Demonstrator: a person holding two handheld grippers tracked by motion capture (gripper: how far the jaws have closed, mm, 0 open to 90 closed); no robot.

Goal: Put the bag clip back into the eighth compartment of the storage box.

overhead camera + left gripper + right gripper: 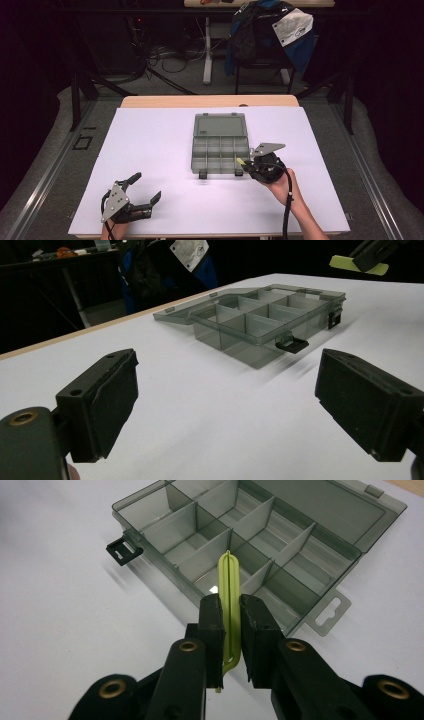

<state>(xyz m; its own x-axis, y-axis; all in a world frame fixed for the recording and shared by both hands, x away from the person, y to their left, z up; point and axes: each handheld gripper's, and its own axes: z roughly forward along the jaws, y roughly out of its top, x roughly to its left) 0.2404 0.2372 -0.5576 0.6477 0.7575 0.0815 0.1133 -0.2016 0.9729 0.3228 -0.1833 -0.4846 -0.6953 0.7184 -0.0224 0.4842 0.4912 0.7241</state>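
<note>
Presently held: a thin yellow-green clip-like piece [230, 605] is clamped edge-on between the jaws of the right gripper [230, 611], its free end projecting ahead of the jaw tips.
Long axis of the piece: it is laid along the jaws' own line, so that it points toward the organiser box [260, 540].
Direction from jaws to box: the box is found straight ahead and below; the piece's tip is seen over a divider between the near compartments, though which cell lies beneath cannot be settled from this angle.
Box state: the lid is folded open and flat on the tabletop [150, 165] on the far side; the compartments appear empty, and two black latches are presented on the near edge.
Nearer hand: the right gripper [264, 165] is held just at the box's near right corner, while the left gripper [131, 202] is kept well apart at the near left.
Left jaws: these are spread wide with nothing between them.
Judged need: a short forward-and-down carry into a cell.
</note>
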